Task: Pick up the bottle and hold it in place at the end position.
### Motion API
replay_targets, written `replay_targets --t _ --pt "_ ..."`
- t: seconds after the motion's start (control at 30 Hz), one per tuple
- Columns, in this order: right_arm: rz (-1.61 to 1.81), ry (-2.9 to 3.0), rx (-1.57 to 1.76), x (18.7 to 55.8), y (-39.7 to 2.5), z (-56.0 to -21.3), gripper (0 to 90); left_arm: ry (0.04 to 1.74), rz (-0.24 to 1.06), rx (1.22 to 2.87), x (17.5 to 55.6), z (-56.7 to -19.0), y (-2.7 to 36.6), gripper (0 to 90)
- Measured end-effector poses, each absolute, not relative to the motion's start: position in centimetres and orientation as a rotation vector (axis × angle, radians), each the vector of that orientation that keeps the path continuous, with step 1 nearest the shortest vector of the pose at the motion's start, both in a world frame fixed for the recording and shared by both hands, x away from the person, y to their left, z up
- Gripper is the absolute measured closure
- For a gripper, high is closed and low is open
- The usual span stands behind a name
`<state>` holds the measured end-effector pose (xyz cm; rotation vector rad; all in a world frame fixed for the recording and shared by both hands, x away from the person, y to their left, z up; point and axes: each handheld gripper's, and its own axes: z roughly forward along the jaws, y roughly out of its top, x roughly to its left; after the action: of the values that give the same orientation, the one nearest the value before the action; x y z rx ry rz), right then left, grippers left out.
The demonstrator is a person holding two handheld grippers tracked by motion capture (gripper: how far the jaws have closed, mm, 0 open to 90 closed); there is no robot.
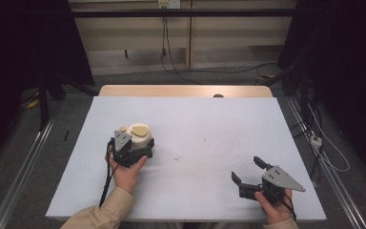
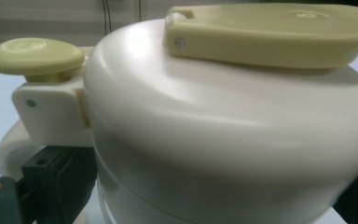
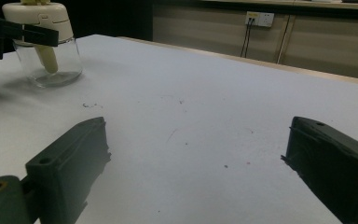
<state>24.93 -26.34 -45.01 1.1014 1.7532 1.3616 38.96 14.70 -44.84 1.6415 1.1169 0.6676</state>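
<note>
Glass jar point(image 1: 139, 143) with cream lid point(image 2: 223, 135), left of centre on white table point(image 1: 209, 129), clamped at lid by left gripper point(image 1: 132, 153); best held level and firm, right gripper point(image 1: 250, 174) spread wide, idle, well apart.

Your left gripper point(image 1: 132, 151) hides the jar point(image 1: 140, 136) base; the close view crops its glass body.
</note>
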Motion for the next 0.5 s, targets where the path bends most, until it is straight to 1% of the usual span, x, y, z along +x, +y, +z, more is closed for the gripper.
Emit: replay_targets --t 0.2,0.5 --pt "1.365 1.756 1.102 24.92 -26.35 -45.01 4.7 1.120 0.681 1.629 39.14 -44.96 14.46 4.4" --pt "1.368 1.755 1.102 24.92 -26.37 -44.99 4.8 1.109 0.663 1.626 39.37 -44.83 14.70 5.5"
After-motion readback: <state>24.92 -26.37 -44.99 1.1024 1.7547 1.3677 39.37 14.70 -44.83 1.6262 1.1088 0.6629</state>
